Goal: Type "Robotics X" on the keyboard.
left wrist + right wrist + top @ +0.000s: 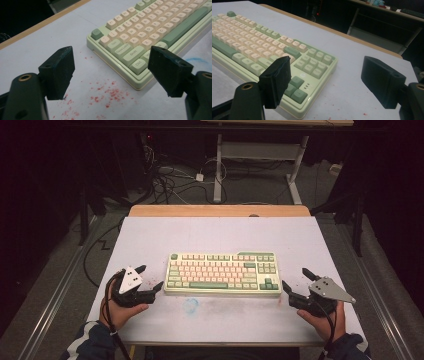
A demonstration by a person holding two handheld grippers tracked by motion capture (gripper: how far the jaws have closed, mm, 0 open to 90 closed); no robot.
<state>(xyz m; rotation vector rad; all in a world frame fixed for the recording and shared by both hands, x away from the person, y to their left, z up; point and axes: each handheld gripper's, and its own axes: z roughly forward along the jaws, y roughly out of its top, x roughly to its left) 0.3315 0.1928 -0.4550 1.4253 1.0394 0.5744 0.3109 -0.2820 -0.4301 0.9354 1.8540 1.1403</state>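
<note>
Flanking the keyboard [223,273] on the table [150,240], the left gripper [148,278] and right gripper [296,281] are both released, grasping nothing.

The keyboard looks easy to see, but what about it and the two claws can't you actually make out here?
- Keyboard, high view: key legends too small to read.
- Keyboard, left gripper view: its far right end is cut off by the frame edge; one jaw of the left gripper covers keys near the space bar.
- Keyboard, right gripper view: its left end is cut off; a jaw of the right gripper hides some lower keys, and the legends are blurred.
</note>
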